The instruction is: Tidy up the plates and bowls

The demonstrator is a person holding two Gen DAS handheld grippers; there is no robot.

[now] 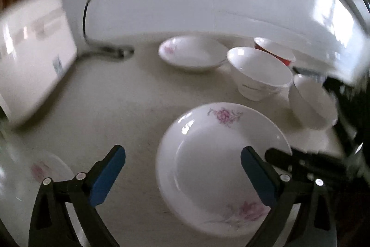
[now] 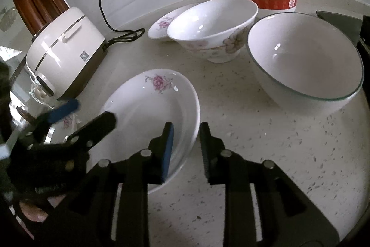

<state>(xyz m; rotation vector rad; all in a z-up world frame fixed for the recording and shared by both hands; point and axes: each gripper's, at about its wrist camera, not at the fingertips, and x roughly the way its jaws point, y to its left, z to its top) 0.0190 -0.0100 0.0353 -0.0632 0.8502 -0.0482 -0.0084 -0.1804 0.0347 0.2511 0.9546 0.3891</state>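
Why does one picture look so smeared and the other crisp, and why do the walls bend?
Left wrist view: motion blur, worst on the white rice cooker and right edge; window glare on the wall tiles. Right wrist view: sharp, countertop speckles clear, only the left tongs smeared. Both views: fisheye lens bends straight lines.

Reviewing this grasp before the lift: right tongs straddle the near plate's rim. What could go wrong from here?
1. The right tongs straddle only the edge of the floral plate, and a gap shows at the rim; a thin rim pinch could let it tilt or slip when lifted.
2. The left tongs hang open right beside the same plate; the two tools could collide.
3. The grey-rimmed bowl and flowered bowl stand close behind; a swing could clip them.
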